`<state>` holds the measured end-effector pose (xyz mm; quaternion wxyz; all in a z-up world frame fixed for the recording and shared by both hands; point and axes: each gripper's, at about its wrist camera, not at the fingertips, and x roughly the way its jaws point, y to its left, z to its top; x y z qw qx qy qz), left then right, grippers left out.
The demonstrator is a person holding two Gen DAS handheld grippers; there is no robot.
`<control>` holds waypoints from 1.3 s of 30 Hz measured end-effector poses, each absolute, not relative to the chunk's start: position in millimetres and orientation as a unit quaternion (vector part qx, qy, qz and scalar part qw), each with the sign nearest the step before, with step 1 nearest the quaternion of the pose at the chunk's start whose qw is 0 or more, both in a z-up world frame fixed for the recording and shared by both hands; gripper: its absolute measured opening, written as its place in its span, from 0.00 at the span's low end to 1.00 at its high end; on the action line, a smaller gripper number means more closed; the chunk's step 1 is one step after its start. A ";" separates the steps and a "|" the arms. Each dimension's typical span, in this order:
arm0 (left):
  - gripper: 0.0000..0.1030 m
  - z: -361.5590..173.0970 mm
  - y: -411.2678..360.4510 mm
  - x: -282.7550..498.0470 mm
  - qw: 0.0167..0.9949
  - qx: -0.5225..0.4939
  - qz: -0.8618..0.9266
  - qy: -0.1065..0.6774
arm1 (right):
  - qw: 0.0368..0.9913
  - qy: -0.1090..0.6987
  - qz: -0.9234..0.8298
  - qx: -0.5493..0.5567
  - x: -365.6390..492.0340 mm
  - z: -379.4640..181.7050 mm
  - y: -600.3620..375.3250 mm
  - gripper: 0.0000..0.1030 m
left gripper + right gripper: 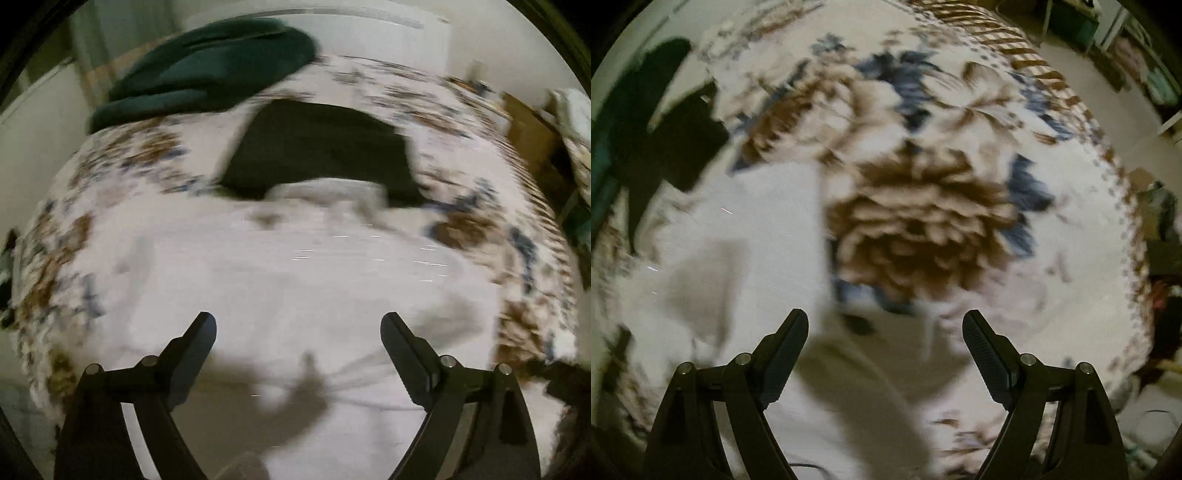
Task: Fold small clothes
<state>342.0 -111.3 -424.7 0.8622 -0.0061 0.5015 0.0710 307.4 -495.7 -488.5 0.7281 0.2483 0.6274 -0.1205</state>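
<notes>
Both views are motion-blurred, but I see my left gripper (298, 323) spread wide with nothing between its fingers, pointing down at a white garment (295, 288) that lies flat on the floral bedspread (122, 158); beyond it lies a black garment (317, 147), and a dark green one (210, 70) sits at the far left. My right gripper (885, 321) is likewise spread and empty, hanging over the white garment's right edge, with a big brown flower (919, 225) just right of the cloth.
</notes>
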 end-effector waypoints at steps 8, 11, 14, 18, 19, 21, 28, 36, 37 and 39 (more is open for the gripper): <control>0.88 -444.6 24.7 330.3 0.826 0.000 0.229 0.516 | 0.697 0.649 -0.044 0.302 361.3 -514.4 -441.9 0.85; 0.88 -453.3 54.7 332.2 0.814 -0.005 0.263 0.518 | 0.677 0.674 -0.040 0.292 375.2 -541.8 -422.7 0.81; 0.88 -461.5 70.9 337.2 0.807 -0.009 0.279 0.520 | 0.681 0.682 -0.029 0.264 377.0 -544.6 -402.1 0.29; 0.88 -463.8 84.1 348.3 0.808 -0.023 0.280 0.518 | 0.743 0.644 -0.034 0.176 371.4 -511.4 -380.1 0.08; 0.88 -464.7 86.8 351.9 0.809 -0.028 0.279 0.517 | 0.753 0.636 -0.041 0.166 369.5 -503.2 -381.7 0.07; 0.88 -465.8 91.2 359.9 0.809 -0.039 0.274 0.518 | 0.757 0.630 -0.059 0.162 368.8 -494.6 -391.8 0.07; 0.88 -490.1 85.2 394.5 0.812 -0.023 0.230 0.537 | 0.738 0.646 -0.108 0.164 369.3 -514.5 -429.5 0.07; 0.88 -543.4 81.9 417.9 0.798 0.032 0.187 0.571 | 0.715 0.670 -0.129 0.154 381.7 -546.0 -429.1 0.08; 0.88 -542.7 83.5 417.5 0.800 0.030 0.182 0.570 | 0.711 0.671 -0.127 0.167 381.8 -543.6 -432.7 0.09; 0.88 -532.6 85.9 414.1 0.807 0.025 0.176 0.563 | 0.705 0.670 -0.121 0.199 378.2 -534.1 -443.1 0.30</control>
